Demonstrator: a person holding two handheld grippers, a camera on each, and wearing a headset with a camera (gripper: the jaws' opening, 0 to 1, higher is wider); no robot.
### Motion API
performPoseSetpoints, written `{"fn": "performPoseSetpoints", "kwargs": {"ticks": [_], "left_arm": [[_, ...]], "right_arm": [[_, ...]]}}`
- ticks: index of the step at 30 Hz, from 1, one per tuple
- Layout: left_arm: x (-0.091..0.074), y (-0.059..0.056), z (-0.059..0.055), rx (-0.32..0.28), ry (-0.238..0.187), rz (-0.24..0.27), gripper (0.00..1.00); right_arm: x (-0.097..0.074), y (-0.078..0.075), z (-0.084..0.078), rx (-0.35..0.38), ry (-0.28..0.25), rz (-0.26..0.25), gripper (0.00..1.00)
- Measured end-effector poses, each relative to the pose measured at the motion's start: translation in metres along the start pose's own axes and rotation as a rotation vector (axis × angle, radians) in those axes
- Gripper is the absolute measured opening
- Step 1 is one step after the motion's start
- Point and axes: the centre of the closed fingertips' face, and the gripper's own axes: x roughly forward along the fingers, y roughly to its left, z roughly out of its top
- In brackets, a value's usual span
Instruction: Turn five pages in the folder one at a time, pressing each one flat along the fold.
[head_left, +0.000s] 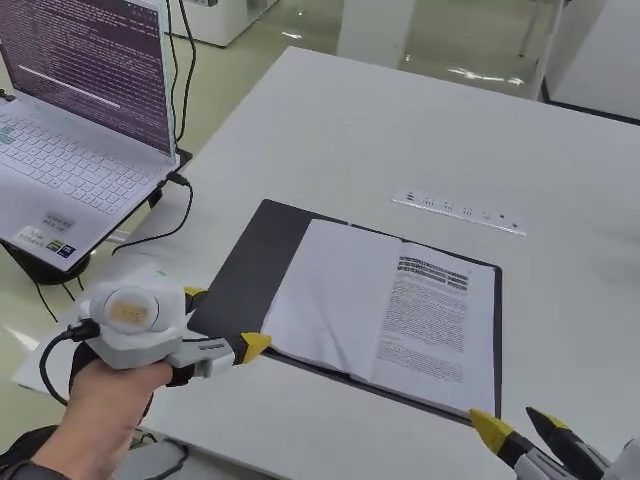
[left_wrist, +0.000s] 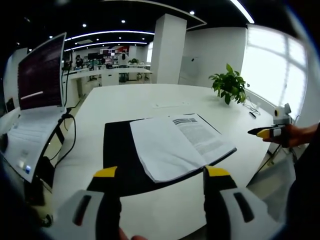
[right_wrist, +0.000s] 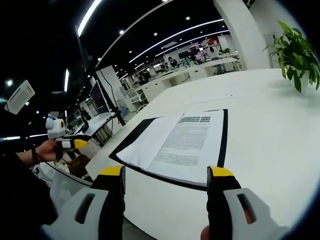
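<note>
While the folder (head_left: 240, 275) lies open, left tongs (head_left: 225, 320) and right tongs (head_left: 520, 425) gape.

Place: open-plan office | near me: wide white desk (head_left: 400, 120), open laptop (head_left: 80, 110) plugged in | further back: rows of workstations (right_wrist: 200, 62) with monitors | overhead: long strip lights (right_wrist: 165, 37) | also: white pillar (left_wrist: 167, 50), potted plant (left_wrist: 231, 85), big bright window (left_wrist: 267, 60)

open laptop (head_left: 75, 120), screen lit, beside the white table (head_left: 380, 110); socket strip (head_left: 458, 212) set mid-table; potted plant (left_wrist: 231, 86) near its far edge.
</note>
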Motion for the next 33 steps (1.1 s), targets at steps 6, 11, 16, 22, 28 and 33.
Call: {"fn": "performPoseSetpoints", "kwargs": {"ticks": [6, 11, 16, 22, 28, 33], "left_arm": [[0.003, -0.004, 0.000, -0.002, 0.004, -0.009, 0.67], [0.005, -0.003, 0.001, -0.002, 0.003, -0.013, 0.68], [0.005, -0.005, 0.002, 0.002, 0.003, -0.020, 0.69], [0.006, -0.005, 0.000, 0.007, 0.010, -0.027, 0.70], [0.006, -0.006, 0.004, 0.013, 0.001, -0.032, 0.71], [0.007, -0.009, 0.006, 0.008, -0.004, -0.040, 0.72]], "right_arm": [[-0.005, -0.005, -0.002, 0.020, -0.009, -0.012, 0.65], [-0.008, -0.008, -0.001, 0.026, -0.017, -0.023, 0.66], [-0.011, -0.011, -0.001, 0.030, -0.020, -0.032, 0.66], [-0.015, -0.012, -0.001, 0.018, -0.021, -0.039, 0.67], [-0.016, -0.012, 0.000, 0.023, -0.026, -0.043, 0.68], [-0.019, -0.009, -0.004, 0.016, -0.011, -0.044, 0.69]]}}
